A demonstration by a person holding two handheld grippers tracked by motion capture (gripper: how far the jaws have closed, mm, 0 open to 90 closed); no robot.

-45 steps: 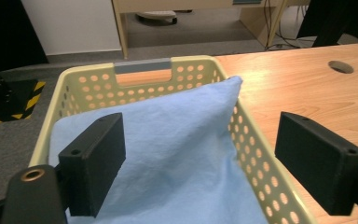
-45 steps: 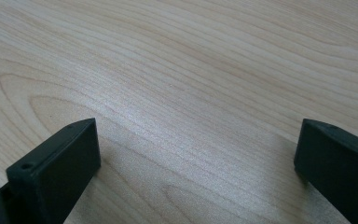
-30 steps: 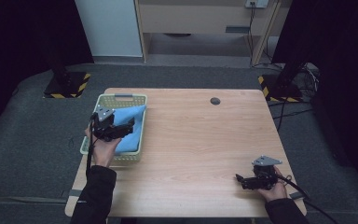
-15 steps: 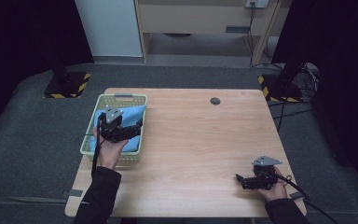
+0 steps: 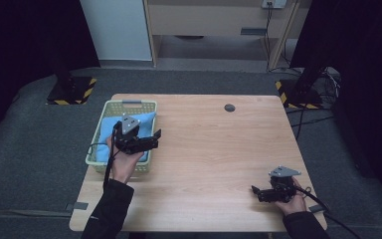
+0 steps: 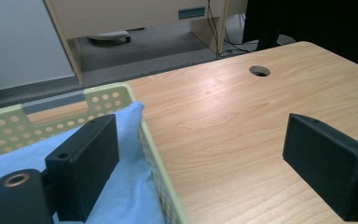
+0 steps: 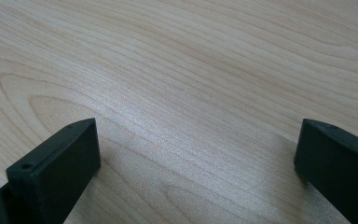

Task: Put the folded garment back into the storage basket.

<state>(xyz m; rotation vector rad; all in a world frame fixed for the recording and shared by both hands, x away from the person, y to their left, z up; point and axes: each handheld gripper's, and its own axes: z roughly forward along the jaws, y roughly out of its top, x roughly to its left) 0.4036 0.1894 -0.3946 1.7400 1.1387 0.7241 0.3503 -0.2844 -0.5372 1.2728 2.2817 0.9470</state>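
Note:
A pale green perforated basket [image 5: 95, 158] stands on the left part of the wooden table [image 5: 209, 144]. A blue cloth [image 5: 108, 125] lies inside it. My left gripper [image 5: 154, 139] hovers over the basket's right rim, open, with nothing between its jaws. In the left gripper view, this left gripper [image 6: 200, 140] has one jaw above the blue cloth [image 6: 126, 191] and the other above bare wood, with the basket rim [image 6: 156, 158] between them. My right gripper [image 5: 255, 193] rests low at the table's front right, open. In the right gripper view, that right gripper [image 7: 196, 135] spans bare wood.
A round cable hole [image 5: 229, 107] sits near the table's far edge, also seen as the hole [image 6: 259, 71] in the left gripper view. Behind the table stand a wooden cabinet [image 5: 204, 17] and two black stand bases with yellow-black stripes [image 5: 72, 90].
My left gripper has shifted right and nearer, from over the basket's middle to its right rim. The blue cloth now lies lower in the basket. The right gripper has stayed put.

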